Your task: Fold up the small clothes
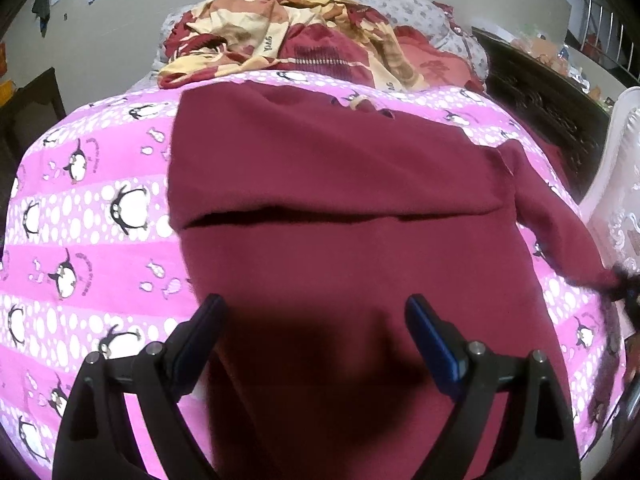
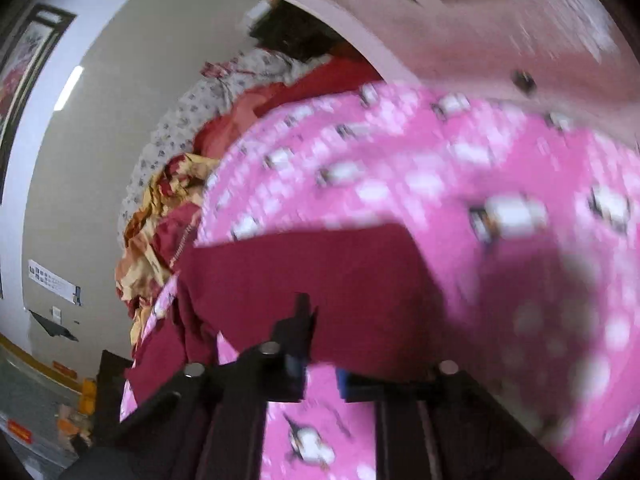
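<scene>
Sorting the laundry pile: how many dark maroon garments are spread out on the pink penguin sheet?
1: the maroon garment lies mid-sheet on the pink penguin sheet, before the open left gripper. Others may hide in the patterned heap behind.

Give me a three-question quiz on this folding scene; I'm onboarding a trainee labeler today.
1. True or false: the left gripper hangs open above the maroon garment.
2. What print covers the pink bedsheet? A) stars B) penguins C) stripes only
3. Which part of the garment trails toward the right gripper in the left wrist view?

Key: 1 true; 2 B; 3 the sleeve, whose end is at that gripper's fingers, though the grip itself is too blurred to confirm.
</scene>
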Demonstrator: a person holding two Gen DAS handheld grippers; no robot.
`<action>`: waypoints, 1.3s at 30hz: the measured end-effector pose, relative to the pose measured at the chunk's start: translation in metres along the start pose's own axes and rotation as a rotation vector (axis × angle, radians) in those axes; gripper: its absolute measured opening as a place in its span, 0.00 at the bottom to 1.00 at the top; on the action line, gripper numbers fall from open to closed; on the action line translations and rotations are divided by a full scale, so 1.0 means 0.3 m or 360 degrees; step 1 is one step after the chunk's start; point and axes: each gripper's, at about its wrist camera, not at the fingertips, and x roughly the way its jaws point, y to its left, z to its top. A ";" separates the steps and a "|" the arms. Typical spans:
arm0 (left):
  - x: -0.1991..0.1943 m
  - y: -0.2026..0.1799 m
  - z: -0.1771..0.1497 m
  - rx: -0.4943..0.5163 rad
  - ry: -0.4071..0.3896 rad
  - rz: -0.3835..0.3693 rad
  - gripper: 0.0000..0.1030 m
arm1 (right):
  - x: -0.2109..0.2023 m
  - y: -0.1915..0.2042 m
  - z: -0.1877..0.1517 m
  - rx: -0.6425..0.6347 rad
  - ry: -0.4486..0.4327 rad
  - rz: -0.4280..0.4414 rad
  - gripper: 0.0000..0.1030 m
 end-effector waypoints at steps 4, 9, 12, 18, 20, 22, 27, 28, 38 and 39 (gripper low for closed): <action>-0.022 0.056 0.014 -0.0024 -0.0033 0.0026 0.87 | -0.048 0.146 0.162 -0.0144 -0.0207 0.0006 0.08; -0.044 0.140 0.041 -0.0086 -0.0064 0.0047 0.87 | -0.102 0.414 0.321 -0.0329 -0.0377 0.0151 0.08; -0.063 0.198 0.068 -0.0136 -0.0103 0.0066 0.87 | -0.059 0.666 0.311 -0.0584 -0.0295 0.0305 0.08; -0.089 0.302 0.100 -0.0251 -0.0158 0.0095 0.87 | 0.167 1.106 0.000 -0.0984 0.0094 0.0630 0.08; -0.090 0.344 0.101 -0.0296 -0.0158 0.0108 0.87 | 0.259 1.207 -0.142 -0.1072 0.0222 0.0696 0.08; -0.087 0.373 0.094 -0.0327 -0.0148 0.0120 0.87 | 0.376 1.295 -0.325 -0.1135 0.0385 0.0751 0.08; -0.079 0.425 0.084 -0.0358 -0.0129 0.0154 0.87 | 0.617 1.346 -0.659 -0.1268 0.0717 0.0703 0.09; -0.076 0.433 0.086 -0.0363 -0.0130 0.0155 0.87 | 0.658 1.334 -0.718 -0.1295 0.0776 0.0681 0.10; -0.022 0.401 0.162 -0.0334 -0.0183 0.0025 0.87 | 0.529 1.084 -0.622 -0.1193 0.0867 0.0713 0.62; -0.012 0.391 0.176 -0.0328 -0.0182 0.0016 0.87 | 0.494 1.060 -0.600 -0.1180 0.0839 0.0707 0.64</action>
